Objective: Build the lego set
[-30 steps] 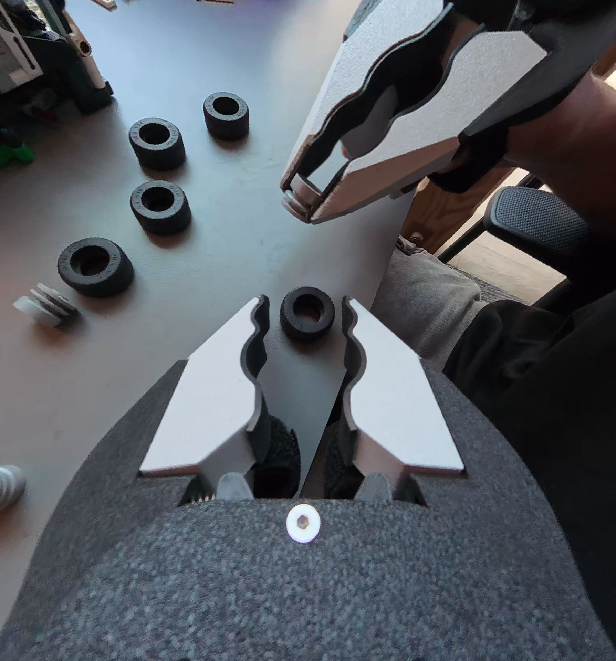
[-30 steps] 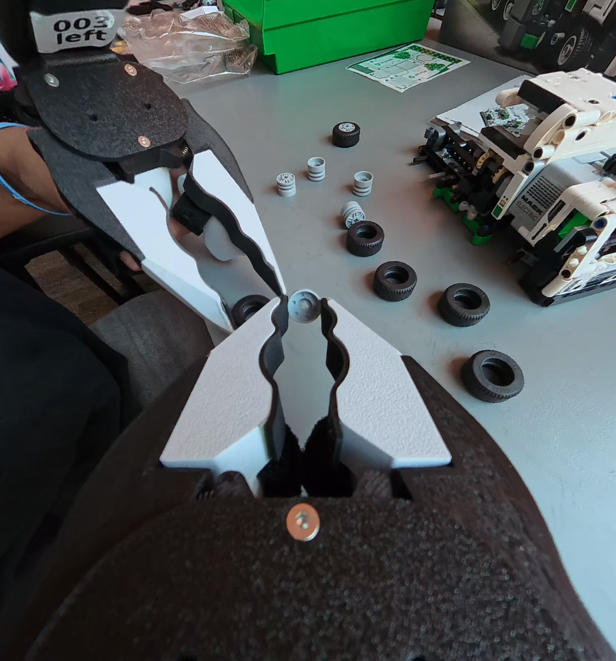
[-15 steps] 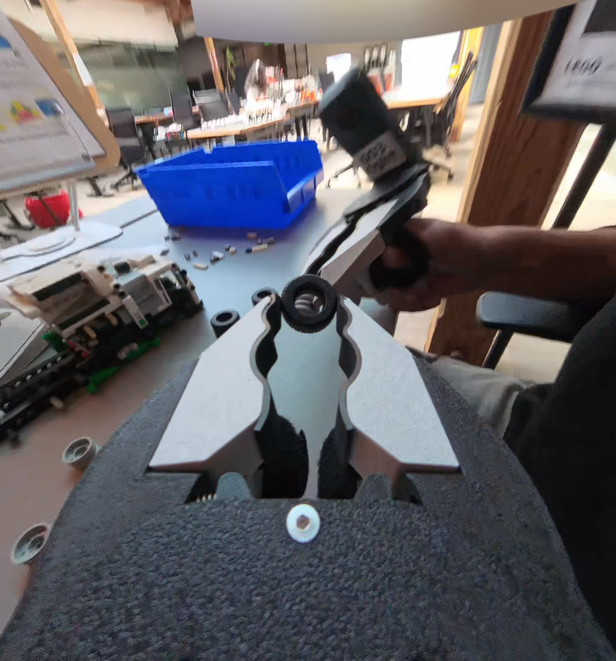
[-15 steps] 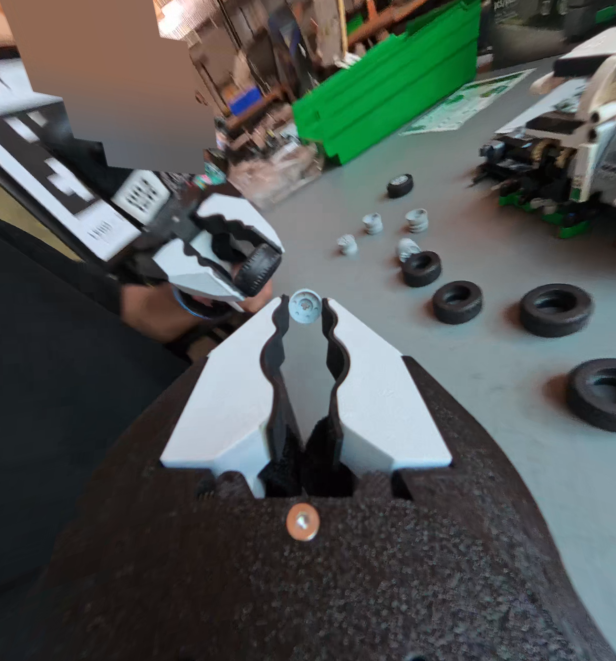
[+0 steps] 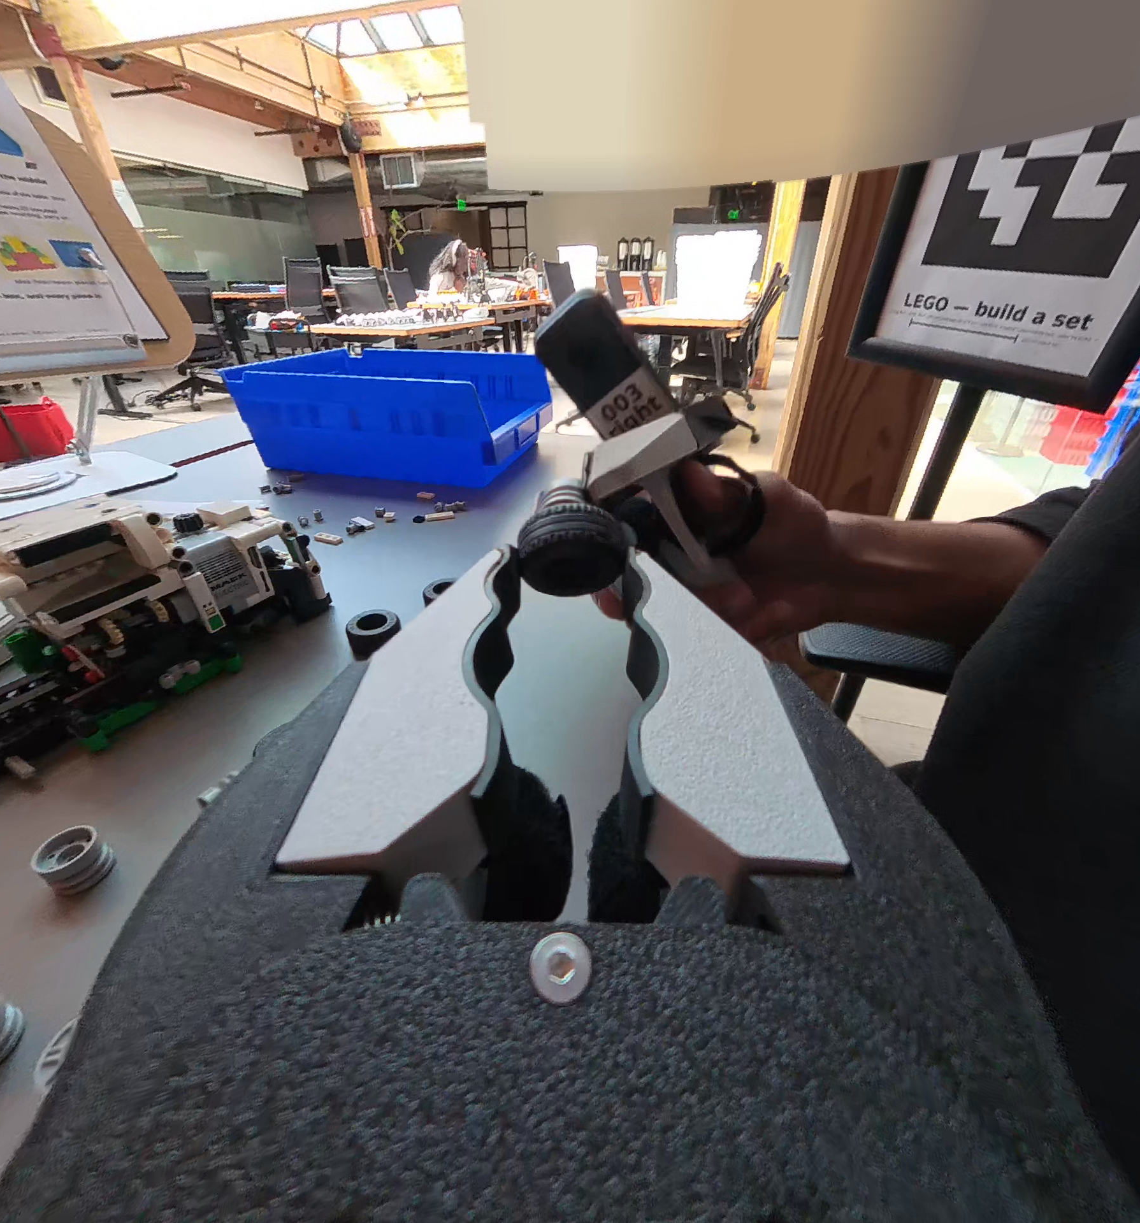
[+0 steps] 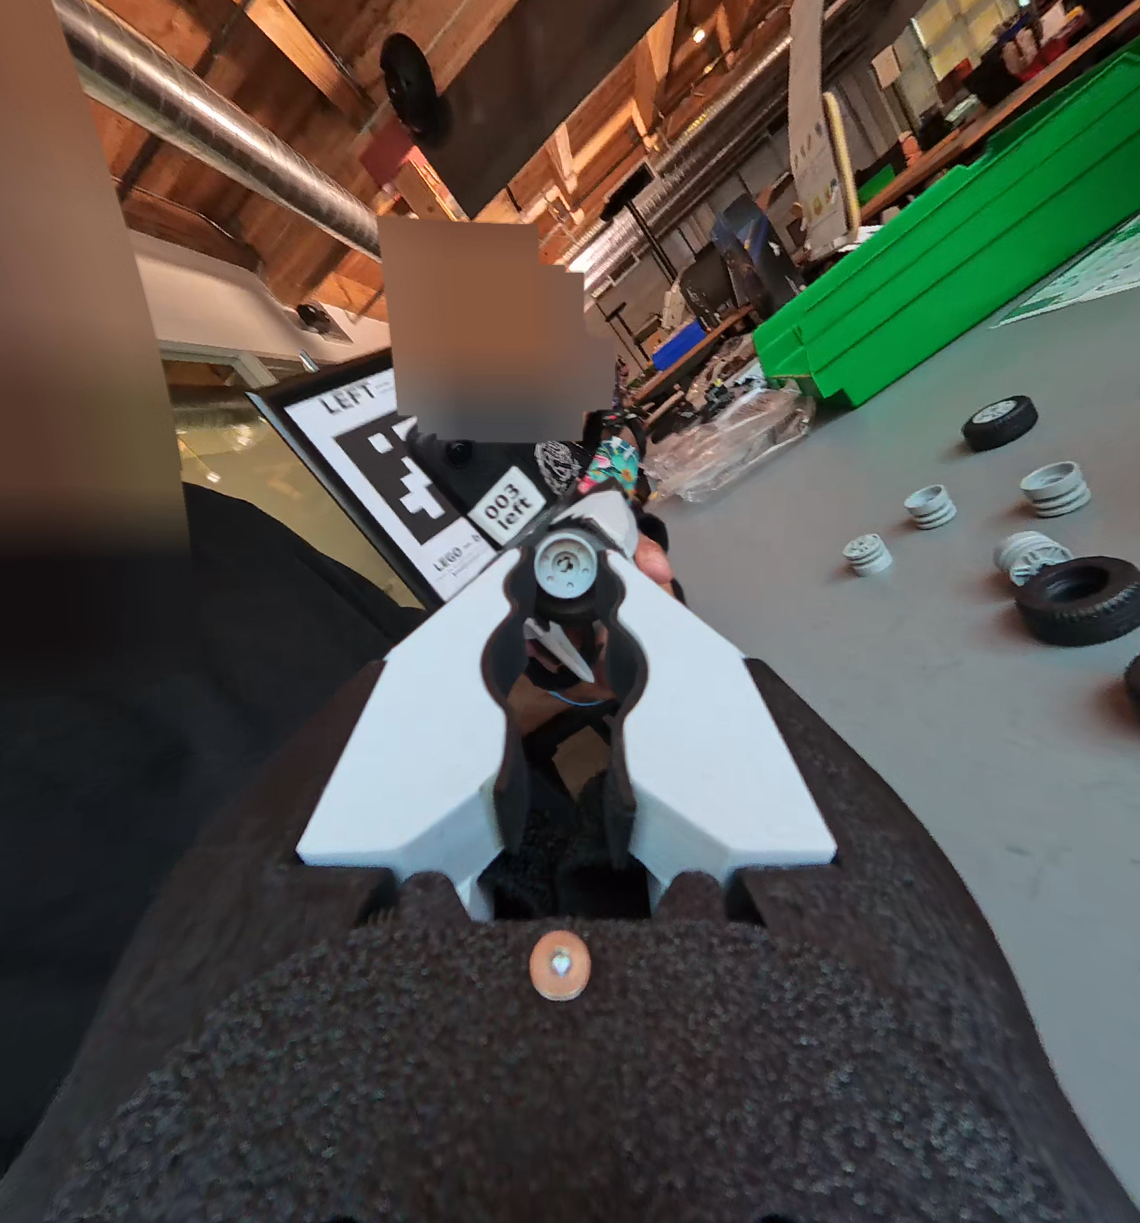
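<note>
Tools are meeting above the table: our left tool is clamping the tire, our right tool clamping the hub; misaligned pushing could pop either loose.

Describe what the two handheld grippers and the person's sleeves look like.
Both grippers have white wedge-shaped fingers with wavy black inner pads, set in a dark speckled body with one central screw. The right gripper has a black handle bearing a white label; so does the left gripper. A black sleeve covers the arm.
</note>
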`<state>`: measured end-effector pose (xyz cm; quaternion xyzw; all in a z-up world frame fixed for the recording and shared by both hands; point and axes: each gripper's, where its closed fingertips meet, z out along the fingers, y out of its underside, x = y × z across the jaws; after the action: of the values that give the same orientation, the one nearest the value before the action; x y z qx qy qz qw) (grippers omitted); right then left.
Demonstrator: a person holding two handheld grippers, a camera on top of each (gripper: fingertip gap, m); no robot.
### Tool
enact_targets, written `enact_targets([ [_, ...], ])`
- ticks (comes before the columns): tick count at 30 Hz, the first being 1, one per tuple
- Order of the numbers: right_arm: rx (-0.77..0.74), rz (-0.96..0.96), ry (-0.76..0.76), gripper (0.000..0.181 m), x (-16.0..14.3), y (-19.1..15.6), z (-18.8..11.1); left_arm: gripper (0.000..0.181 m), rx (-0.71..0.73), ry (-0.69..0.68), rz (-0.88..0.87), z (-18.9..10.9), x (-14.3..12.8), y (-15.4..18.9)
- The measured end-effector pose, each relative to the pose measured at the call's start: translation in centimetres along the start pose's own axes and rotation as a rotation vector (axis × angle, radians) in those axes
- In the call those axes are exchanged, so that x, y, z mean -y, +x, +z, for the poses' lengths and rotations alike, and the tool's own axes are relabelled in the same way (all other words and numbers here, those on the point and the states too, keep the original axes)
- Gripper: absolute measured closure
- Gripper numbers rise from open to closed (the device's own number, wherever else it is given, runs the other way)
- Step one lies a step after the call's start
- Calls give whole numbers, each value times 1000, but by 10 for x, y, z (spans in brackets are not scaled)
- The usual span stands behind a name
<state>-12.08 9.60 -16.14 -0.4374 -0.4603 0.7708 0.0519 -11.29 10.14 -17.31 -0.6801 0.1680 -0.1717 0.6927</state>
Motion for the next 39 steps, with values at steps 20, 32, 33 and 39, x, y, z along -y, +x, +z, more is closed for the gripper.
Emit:
enact_targets([
  [20, -534, -306, -382, 163, -19, 32, -7, 153, 237, -300, 388, 7, -41, -20],
  [32, -567, -372, -445, 159, -4, 20, 4, 152, 220, -152, 291, 6, -20, -14],
  [33, -558, -372, -445, 159, -2, 19, 6, 152, 213, -138, 282, 6, -18, -13],
  [39, -502, -364, -406, 156, 8, 9, 12, 152, 202, -85, 255, 3, -10, -11],
])
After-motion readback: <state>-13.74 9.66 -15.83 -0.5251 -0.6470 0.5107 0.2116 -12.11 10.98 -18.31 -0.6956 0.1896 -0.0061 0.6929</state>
